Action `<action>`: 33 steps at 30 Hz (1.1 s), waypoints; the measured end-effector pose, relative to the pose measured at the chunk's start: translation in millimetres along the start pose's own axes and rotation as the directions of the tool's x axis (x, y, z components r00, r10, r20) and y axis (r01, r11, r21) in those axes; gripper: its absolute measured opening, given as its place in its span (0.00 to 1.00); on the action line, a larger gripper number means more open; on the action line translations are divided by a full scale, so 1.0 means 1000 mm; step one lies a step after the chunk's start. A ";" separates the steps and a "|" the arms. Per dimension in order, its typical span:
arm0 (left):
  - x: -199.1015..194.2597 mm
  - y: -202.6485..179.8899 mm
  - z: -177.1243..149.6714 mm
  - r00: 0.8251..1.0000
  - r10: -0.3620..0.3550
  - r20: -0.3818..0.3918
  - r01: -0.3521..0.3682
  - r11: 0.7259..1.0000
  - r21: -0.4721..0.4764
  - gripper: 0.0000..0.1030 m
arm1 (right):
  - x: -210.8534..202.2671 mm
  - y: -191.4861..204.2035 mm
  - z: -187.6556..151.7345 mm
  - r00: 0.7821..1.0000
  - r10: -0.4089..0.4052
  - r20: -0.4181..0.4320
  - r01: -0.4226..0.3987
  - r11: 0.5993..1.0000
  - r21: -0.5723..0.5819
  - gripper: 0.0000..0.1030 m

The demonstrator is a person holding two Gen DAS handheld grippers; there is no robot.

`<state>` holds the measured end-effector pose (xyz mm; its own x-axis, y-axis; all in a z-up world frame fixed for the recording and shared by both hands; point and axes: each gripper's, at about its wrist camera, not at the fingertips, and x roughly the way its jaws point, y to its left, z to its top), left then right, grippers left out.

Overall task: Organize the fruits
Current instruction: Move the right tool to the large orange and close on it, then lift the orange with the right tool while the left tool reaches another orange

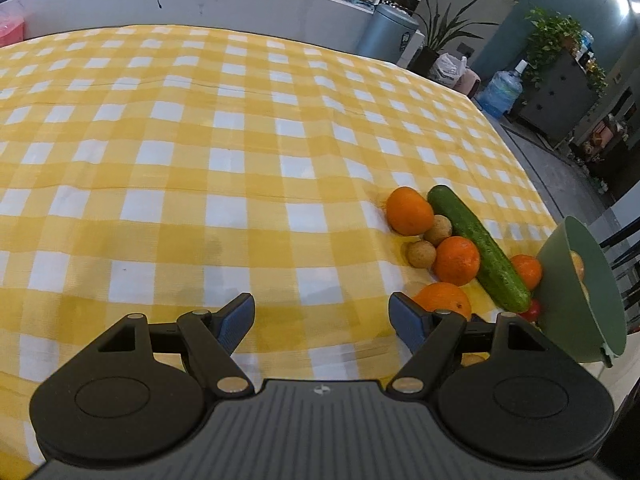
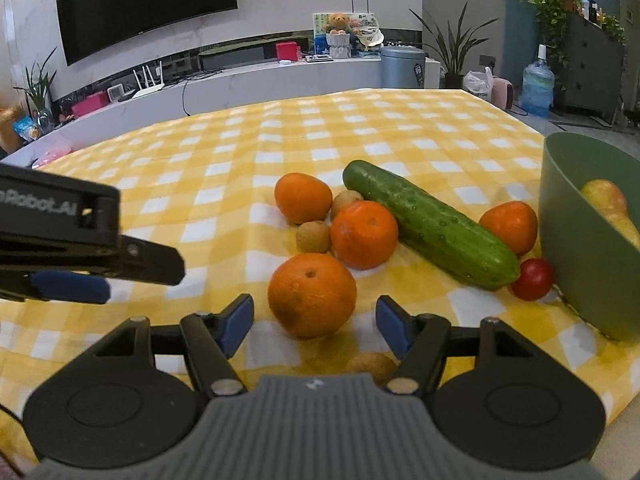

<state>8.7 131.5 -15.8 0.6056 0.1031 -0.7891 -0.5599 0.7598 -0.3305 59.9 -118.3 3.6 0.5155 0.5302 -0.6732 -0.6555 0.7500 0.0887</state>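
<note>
while the right tongs point(image 2: 315, 322) stand half open over the yellow checked counter point(image 2: 360, 128), the nearest orange point(image 2: 312, 295) sits just ahead of the gap between the blue pads point(image 2: 236, 322), lined up with it; the pads do not press on it. the left tongs point(image 1: 321, 318) are spread wide with only cloth between them, to the left of that same orange point(image 1: 443, 300), and they also show at the left edge of the right wrist view point(image 2: 80, 264).

the nearest orange is round, bright and dimpled, its stem scar facing up. beyond it lies a second orange point(image 2: 363, 234), with a third point(image 2: 303, 197) further back and two small brown fruits point(image 2: 313, 236) beside them. right of the nearest orange lies a long green cucumber point(image 2: 430, 224), bumpy-skinned and angled across the cloth. past the cucumber's near end sit a fourth orange point(image 2: 509, 226) and a small red fruit point(image 2: 533, 279), the latter just beside a green bowl point(image 2: 568, 240).

the bowl is cut off by the frame edge; yellowish fruit point(image 2: 606, 200) shows inside, kind unclear. another brown fruit point(image 2: 370, 364) lies partly hidden under the right tongs' frame.
</note>
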 end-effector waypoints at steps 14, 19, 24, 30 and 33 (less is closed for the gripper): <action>-0.003 -0.008 -0.006 0.999 0.015 0.049 -0.018 0.998 0.064 0.87 | 0.014 0.016 0.002 0.998 -0.043 0.038 0.046 0.995 -0.093 0.47; -0.006 -0.018 -0.009 0.995 0.001 0.100 -0.013 0.993 0.117 0.87 | 0.007 0.002 -0.002 0.998 0.008 0.069 -0.005 0.999 -0.039 0.44; -0.012 -0.020 -0.009 0.986 0.003 0.164 -0.022 0.993 0.114 0.87 | -0.006 -0.007 -0.002 0.992 0.037 0.117 -0.038 0.999 0.007 0.44; -0.013 -0.030 -0.015 0.977 -0.034 0.208 0.006 0.991 0.137 0.88 | -0.030 -0.019 0.008 0.980 0.019 0.201 -0.017 1.000 -0.014 0.44; -0.013 -0.035 -0.020 0.970 -0.065 0.233 0.032 0.989 0.144 0.88 | -0.037 -0.024 0.011 0.975 -0.015 0.220 0.024 0.999 -0.037 0.44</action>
<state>9.1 91.2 -4.1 0.7561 0.2002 -0.6230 -0.4528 0.8474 -0.2772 62.5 -152.1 34.6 0.6343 0.5925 -0.4966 -0.6630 0.7473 0.0448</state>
